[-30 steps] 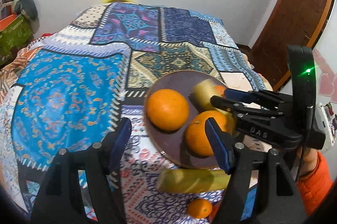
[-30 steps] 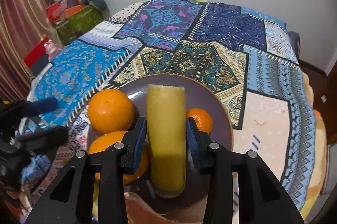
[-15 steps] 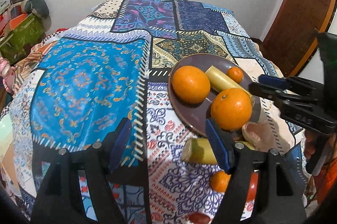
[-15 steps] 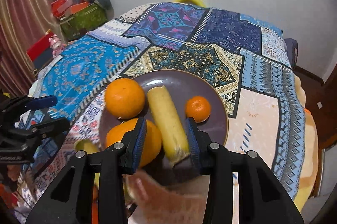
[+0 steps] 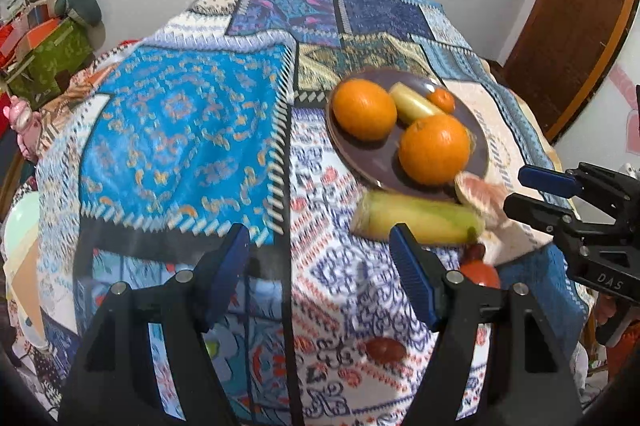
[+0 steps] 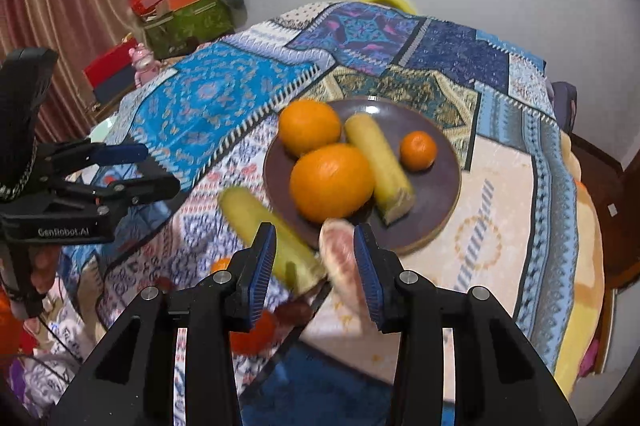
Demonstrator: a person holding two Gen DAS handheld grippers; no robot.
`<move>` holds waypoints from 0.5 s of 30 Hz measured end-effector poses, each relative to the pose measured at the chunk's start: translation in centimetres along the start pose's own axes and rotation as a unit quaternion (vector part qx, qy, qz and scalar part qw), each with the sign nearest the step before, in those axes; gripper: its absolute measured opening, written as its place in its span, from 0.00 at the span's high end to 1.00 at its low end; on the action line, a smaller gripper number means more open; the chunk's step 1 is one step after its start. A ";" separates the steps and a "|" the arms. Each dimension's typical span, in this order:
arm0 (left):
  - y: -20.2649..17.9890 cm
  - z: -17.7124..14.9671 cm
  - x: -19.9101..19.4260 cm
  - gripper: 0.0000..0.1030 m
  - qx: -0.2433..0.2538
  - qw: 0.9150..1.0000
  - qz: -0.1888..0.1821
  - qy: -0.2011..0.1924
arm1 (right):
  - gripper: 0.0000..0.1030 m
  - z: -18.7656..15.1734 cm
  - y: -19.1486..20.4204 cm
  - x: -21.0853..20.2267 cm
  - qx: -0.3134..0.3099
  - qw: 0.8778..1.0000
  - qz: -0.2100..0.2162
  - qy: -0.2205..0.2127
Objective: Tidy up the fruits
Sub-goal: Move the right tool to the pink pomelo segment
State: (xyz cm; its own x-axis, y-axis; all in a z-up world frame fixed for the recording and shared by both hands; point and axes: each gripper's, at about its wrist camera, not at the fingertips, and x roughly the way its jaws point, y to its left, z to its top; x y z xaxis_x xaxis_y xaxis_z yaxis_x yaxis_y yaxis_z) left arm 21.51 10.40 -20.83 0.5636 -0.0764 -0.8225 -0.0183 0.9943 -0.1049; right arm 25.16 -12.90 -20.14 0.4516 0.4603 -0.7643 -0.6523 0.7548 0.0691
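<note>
A dark purple plate point(image 6: 440, 185) point(image 5: 360, 161) on the patterned cloth holds two large oranges point(image 6: 331, 181) point(image 6: 309, 126), a small mandarin point(image 6: 418, 150) and a yellow banana piece point(image 6: 378, 165). A second banana piece point(image 6: 264, 222) point(image 5: 416, 220) lies on the cloth just in front of the plate. A pinkish cut fruit point(image 6: 338, 258) point(image 5: 480, 193) lies beside it. My right gripper point(image 6: 315, 266) is open and empty above these two. My left gripper point(image 5: 320, 274) is open and empty, near the cloth's front.
Small orange and red fruits point(image 5: 478, 272) point(image 5: 386, 349) lie on the cloth near the front edge. A green box with clutter point(image 6: 188, 21) stands at the far left. A wooden door point(image 5: 568, 25) is at the right.
My right gripper let go of the banana piece on the plate and drew back, opening wider. My left gripper also drew back from the plate toward the front.
</note>
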 end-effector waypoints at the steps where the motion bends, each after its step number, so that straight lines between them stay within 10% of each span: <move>1: -0.1 -0.3 0.0 0.30 0.002 1.000 0.000 0.002 | 0.59 -0.5 0.0 0.1 0.002 1.000 -0.002 0.004; 15: -1.7 -1.3 1.8 0.18 0.003 0.999 -0.006 0.038 | 0.35 -3.5 -3.4 3.3 0.013 0.996 -0.054 0.070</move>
State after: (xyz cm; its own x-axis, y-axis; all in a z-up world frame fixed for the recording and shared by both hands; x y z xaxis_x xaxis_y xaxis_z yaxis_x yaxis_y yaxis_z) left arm 21.47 8.52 -22.89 0.5000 -0.0933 -0.8610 -0.0065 0.9937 -0.1115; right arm 26.74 -15.58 -25.19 0.4285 0.3072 -0.8497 -0.5879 0.8089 -0.0041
